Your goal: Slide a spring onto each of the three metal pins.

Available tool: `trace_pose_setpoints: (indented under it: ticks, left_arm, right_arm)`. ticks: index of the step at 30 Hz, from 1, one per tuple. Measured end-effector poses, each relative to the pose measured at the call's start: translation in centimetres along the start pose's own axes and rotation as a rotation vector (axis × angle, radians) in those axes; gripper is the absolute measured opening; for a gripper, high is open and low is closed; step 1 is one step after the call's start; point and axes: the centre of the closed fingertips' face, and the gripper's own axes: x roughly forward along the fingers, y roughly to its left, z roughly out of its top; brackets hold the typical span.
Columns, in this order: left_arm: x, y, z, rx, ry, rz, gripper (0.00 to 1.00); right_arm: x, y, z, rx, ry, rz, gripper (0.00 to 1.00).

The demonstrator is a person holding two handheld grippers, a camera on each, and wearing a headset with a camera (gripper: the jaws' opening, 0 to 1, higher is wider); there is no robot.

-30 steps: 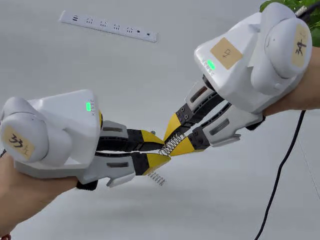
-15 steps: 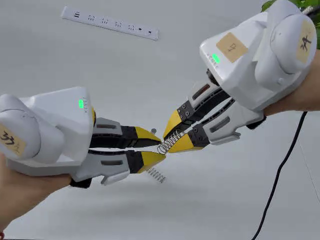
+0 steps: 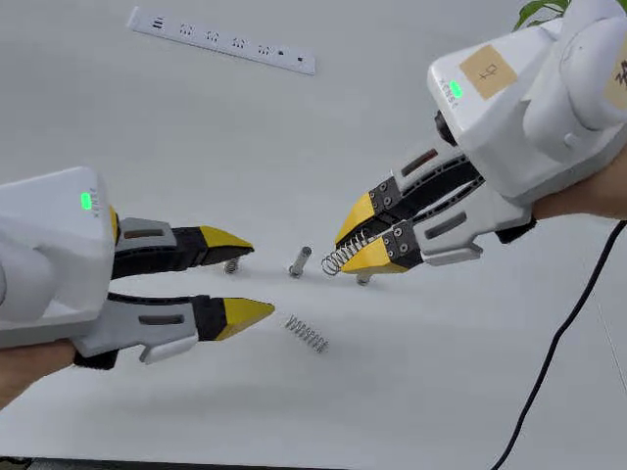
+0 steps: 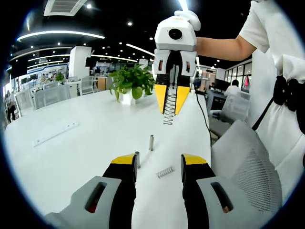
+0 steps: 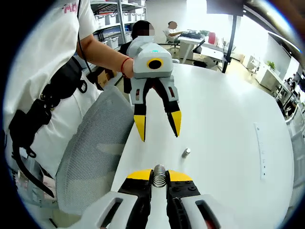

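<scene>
White and matte, the tabletop (image 3: 176, 127) carries a long white power strip (image 3: 223, 44) lying flat near its far edge. A thin black cable (image 3: 558, 343) trails off at the right. Green leaves of a potted plant (image 3: 537, 10) poke in at the top corner.

The right gripper (image 3: 345, 256) is a glossy white plastic shell with black linkages and yellow wedge tips. It bears a tan paper sticker (image 3: 488, 67) with a handwritten mark, possibly a number, too skewed to read. A green light (image 3: 456, 89) glows beside grey print too fine to make out. Its jaws are pinched nearly together on a coiled wire spring (image 3: 336, 261). This sticks out past the tips, tilted down toward the table and hanging in the air just beside the middle pin (image 3: 299, 262). In the right gripper view the coil shows end-on as a bright ring between the yellow tips.

The left gripper (image 3: 261, 278), of the same build and with its own green light (image 3: 86, 201), has its jaws spread wide with nothing between them. Three short metal pins stand in a row on the table. The left-hand pin (image 3: 231, 265) is just beside the left gripper's upper tip. The middle one stands bare, and the right-hand pin (image 3: 363, 280) is partly hidden under the right gripper's tips. A second spring (image 3: 307, 334) lies on its side on the table near the left gripper's lower tip.
</scene>
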Motion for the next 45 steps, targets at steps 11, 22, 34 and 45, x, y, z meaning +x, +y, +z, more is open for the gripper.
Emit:
trace_pose_setpoints:
  ticks: [11,22,34,45]
  left_arm:
    - [-1.7,2.2,-1.6,-0.007,0.021,0.077,0.57]
    - [-2.1,2.9,-2.4,-0.045,0.009,0.085,0.75]
    - [-1.9,3.3,-2.8,-0.057,-0.007,0.076,0.85]
    - [-1.6,3.4,-3.2,-0.064,-0.003,0.057,0.91]
  right_arm:
    - [0.6,-2.6,-1.4,0.051,0.054,-0.070,0.07]
    - [2.1,-4.9,-3.1,0.102,0.107,-0.105,0.07]
    - [4.4,-6.3,-4.4,0.131,0.147,-0.092,0.07]
    - [5.7,-6.4,-5.2,0.151,0.165,-0.072,0.07]
